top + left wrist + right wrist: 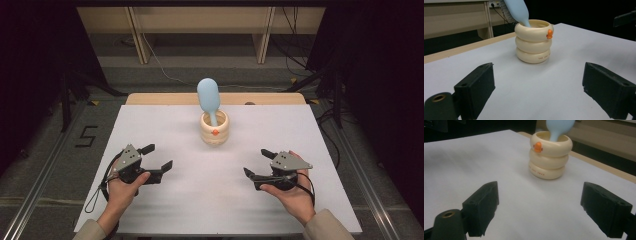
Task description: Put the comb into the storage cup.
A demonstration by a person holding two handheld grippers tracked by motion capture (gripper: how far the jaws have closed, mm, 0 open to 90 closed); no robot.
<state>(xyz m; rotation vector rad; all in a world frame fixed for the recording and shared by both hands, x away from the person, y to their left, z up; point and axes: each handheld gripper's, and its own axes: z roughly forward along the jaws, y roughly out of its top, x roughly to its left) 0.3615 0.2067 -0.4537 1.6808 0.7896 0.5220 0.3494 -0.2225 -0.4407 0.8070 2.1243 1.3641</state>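
Cream ringed holder (214, 128) with orange beak, upright on the white counter (165, 120) toward 12 o'clock of center; light-blue brush (209, 96) standing in it, leaning toward 11. Left gripper (159, 157) at 8 o'clock, jaws spread wide, holding nothing. Right gripper (257, 162) at 4 o'clock, likewise wide apart and empty, well apart from the holder.
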